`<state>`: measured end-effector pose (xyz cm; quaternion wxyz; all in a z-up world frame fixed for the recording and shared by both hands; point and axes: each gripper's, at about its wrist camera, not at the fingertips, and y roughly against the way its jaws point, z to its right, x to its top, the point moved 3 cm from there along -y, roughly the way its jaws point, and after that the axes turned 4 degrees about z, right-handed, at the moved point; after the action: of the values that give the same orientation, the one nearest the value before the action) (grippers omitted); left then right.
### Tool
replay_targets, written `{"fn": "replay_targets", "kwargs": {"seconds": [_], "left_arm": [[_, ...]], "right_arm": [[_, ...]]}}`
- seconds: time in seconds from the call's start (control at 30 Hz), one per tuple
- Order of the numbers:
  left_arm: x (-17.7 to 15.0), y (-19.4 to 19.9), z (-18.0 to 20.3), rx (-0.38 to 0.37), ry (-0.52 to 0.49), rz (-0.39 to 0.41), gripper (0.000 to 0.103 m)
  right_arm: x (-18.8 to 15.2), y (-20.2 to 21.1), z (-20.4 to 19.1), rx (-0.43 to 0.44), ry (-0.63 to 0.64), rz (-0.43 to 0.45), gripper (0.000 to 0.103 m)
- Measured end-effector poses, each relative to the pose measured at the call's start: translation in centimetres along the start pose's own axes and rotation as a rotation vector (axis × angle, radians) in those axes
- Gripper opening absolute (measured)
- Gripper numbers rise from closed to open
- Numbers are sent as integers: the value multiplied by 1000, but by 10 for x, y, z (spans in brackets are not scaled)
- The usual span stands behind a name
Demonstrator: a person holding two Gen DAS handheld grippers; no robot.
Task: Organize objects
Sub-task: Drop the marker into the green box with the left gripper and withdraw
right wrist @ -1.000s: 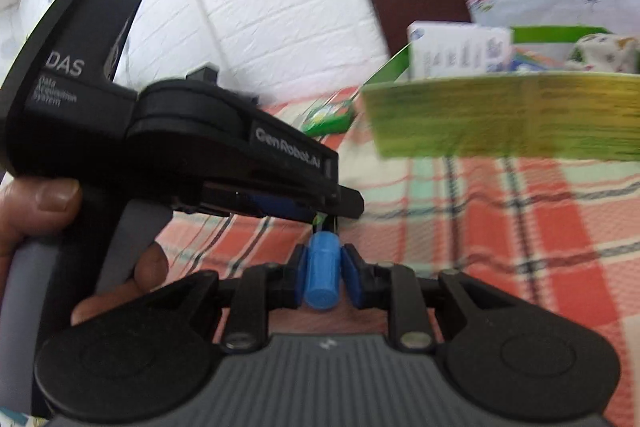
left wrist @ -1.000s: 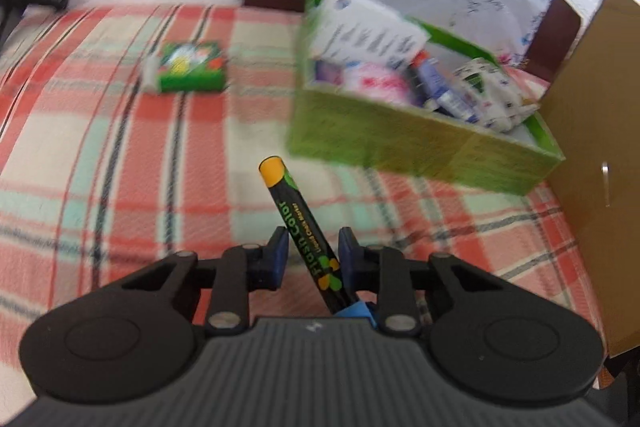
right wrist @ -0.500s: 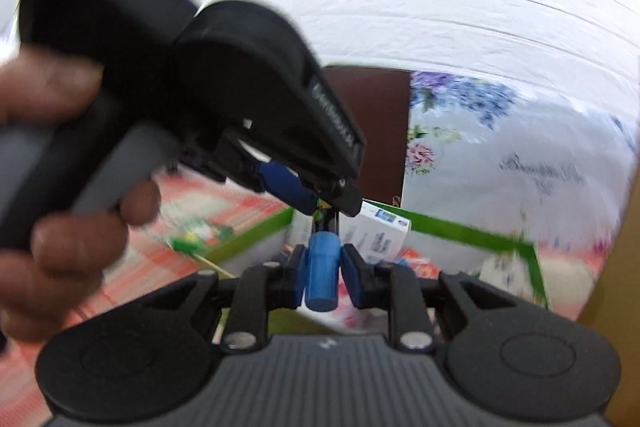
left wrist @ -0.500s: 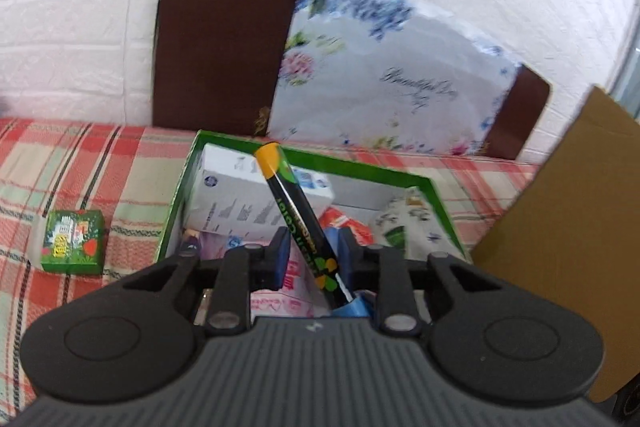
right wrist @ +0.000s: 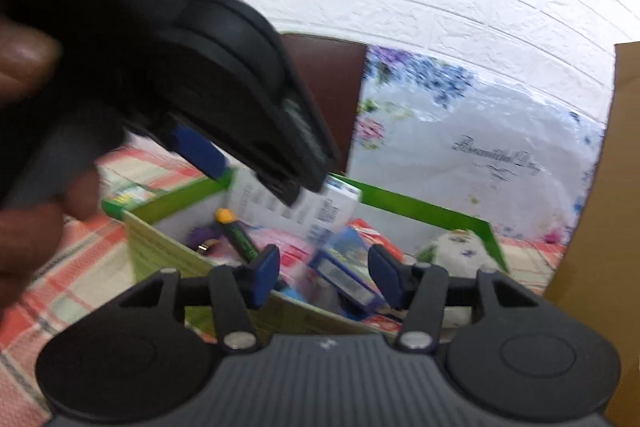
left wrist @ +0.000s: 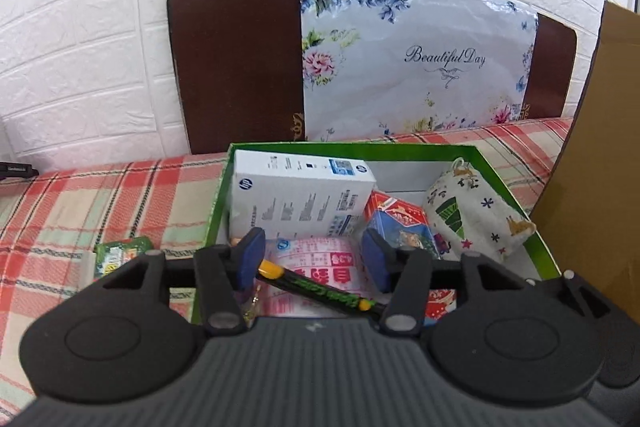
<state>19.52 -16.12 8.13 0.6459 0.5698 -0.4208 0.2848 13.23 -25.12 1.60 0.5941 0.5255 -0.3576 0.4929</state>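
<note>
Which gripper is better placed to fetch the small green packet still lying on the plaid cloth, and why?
Left. The left gripper is open over the green box, the marker lying inside it, and the green packet sits just to its left outside the box. The right gripper, also open, is farther from it.

A brown board (left wrist: 236, 67) leans on the white brick wall (left wrist: 80, 7), a floral sheet (left wrist: 416, 67) covering its middle. Right of the board stands cardboard (left wrist: 600, 147); below it spreads plaid cloth (left wrist: 100, 199).
</note>
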Motion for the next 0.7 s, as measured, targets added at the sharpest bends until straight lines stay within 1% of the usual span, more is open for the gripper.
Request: {"fn": "replay_targets", "kwargs": {"seconds": [0.07, 0.23, 0.33, 0.47, 0.6, 0.7], "left_arm": [[2, 6, -5, 5, 16, 1, 56], [-4, 23, -10, 20, 18, 11, 56], [-18, 33, -11, 32, -1, -1, 57], [-39, 40, -15, 46, -14, -38, 58], [-57, 43, -23, 63, -11, -76, 58], [-68, 46, -29, 72, -8, -93, 58]], "right_arm": [[0, 4, 6, -17, -27, -20, 51], [-7, 37, 13, -6, -134, -13, 52], [-17, 52, 17, 15, -239, -31, 56], [-34, 63, 22, 46, -347, -94, 56], [-43, 68, 22, 74, -416, -153, 56], [-44, 72, 18, 84, -425, -165, 56]]}}
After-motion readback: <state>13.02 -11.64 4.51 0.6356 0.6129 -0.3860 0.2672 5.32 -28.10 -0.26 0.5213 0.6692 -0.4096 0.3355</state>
